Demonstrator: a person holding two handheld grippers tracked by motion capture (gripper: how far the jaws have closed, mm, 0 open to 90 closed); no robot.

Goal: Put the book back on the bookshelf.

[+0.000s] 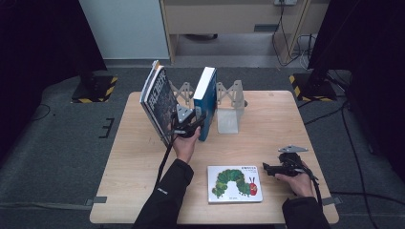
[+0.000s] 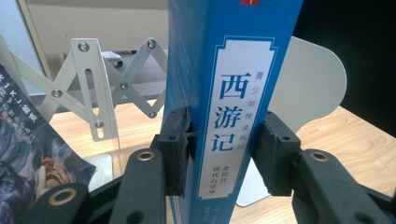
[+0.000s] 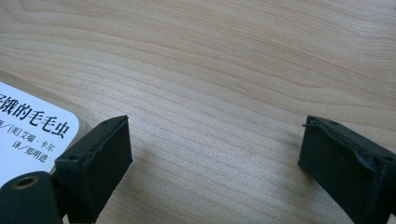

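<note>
Nearest the high camera, item one: picture book (image 1: 234, 184) with a green caterpillar on its white cover, lying flat on the wooden table (image 1: 138, 176) at lower centre of the frame. Item two: my right gripper (image 1: 265, 168), lower right, resting just right of that book with its jaws spread wide and nothing between them; in the right gripper view the book's rounded corner (image 3: 32, 135) sits at lower left beside the left jaw, and bare wood grain (image 3: 224, 70) lies between the pads. Item three: my left gripper (image 1: 187, 126), centre of the frame, pinching the blue book (image 1: 204, 102) by its spine; in the left gripper view I see both pads (image 2: 176, 149) pressed against the book's two sides, the blue spine (image 2: 233, 93) with its white label standing upright between them. Item four: the blue book itself, upright at upper centre, in the white extendable book rack (image 1: 228, 102), just left of the rack's end plate. Item five: dark-covered book (image 1: 156, 98), upper left of centre, leaning leftward, apart from the blue one, with the rack's scissor lattice (image 2: 93, 88) between the two.
</note>
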